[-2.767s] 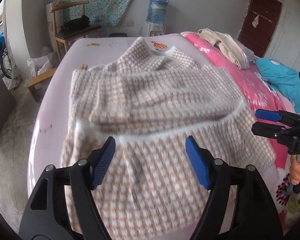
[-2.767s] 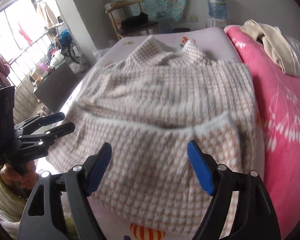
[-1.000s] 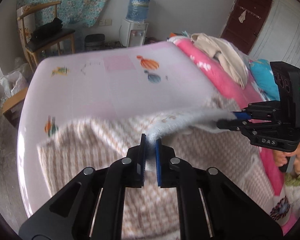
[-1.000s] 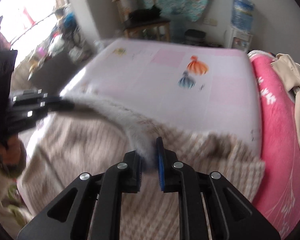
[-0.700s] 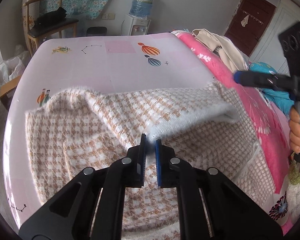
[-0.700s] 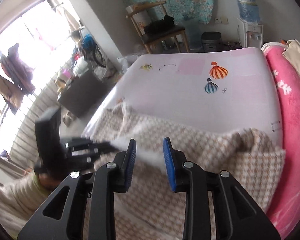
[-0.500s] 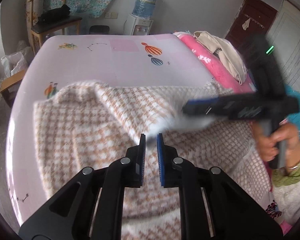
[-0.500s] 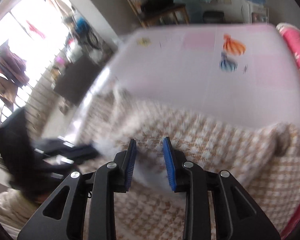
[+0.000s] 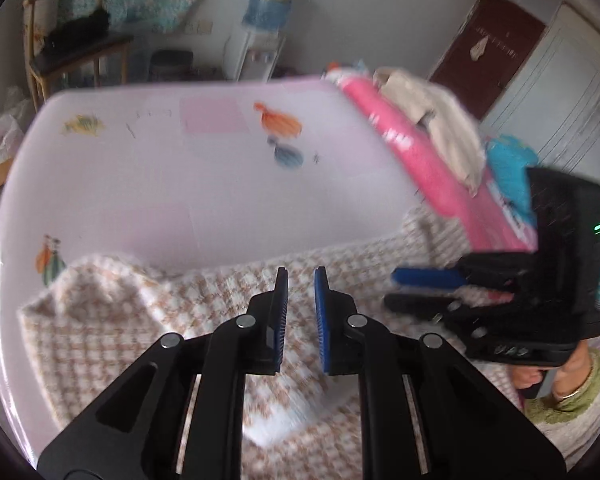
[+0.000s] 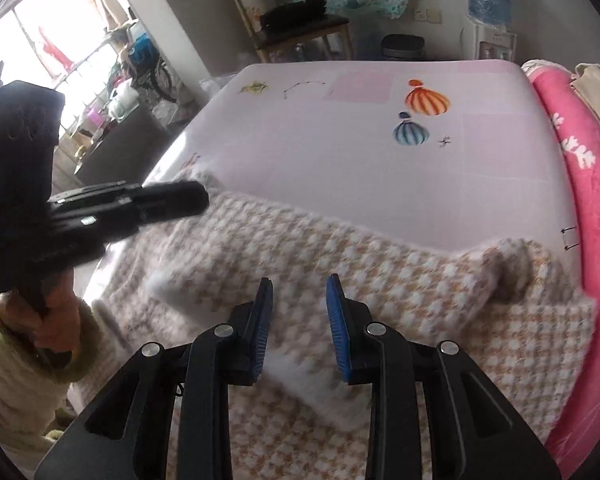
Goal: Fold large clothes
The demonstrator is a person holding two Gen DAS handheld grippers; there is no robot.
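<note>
A tan-and-white checked sweater (image 9: pixel 148 332) lies folded over itself on the near part of the pale pink bed sheet (image 9: pixel 140 176); it also shows in the right wrist view (image 10: pixel 340 264). My left gripper (image 9: pixel 301 276) hovers just above it, jaws a little apart, holding nothing. My right gripper (image 10: pixel 299 286) is open and empty above the folded sweater's white edge. Each gripper shows in the other's view: the right one (image 9: pixel 424 290) at the right, the left one (image 10: pixel 180 196) at the left.
A pink blanket (image 9: pixel 412 152) with a beige garment (image 9: pixel 440 120) lies along the bed's right side. A wooden chair (image 10: pixel 296 20), a water dispenser (image 9: pixel 268 12) and a dark bin (image 10: pixel 403 46) stand beyond the bed's far end. Clutter and a window are at left.
Both grippers held the sweater's white hem and carried it toward the near side. They have since opened and let it go; the folded layer now lies flat on the sweater.
</note>
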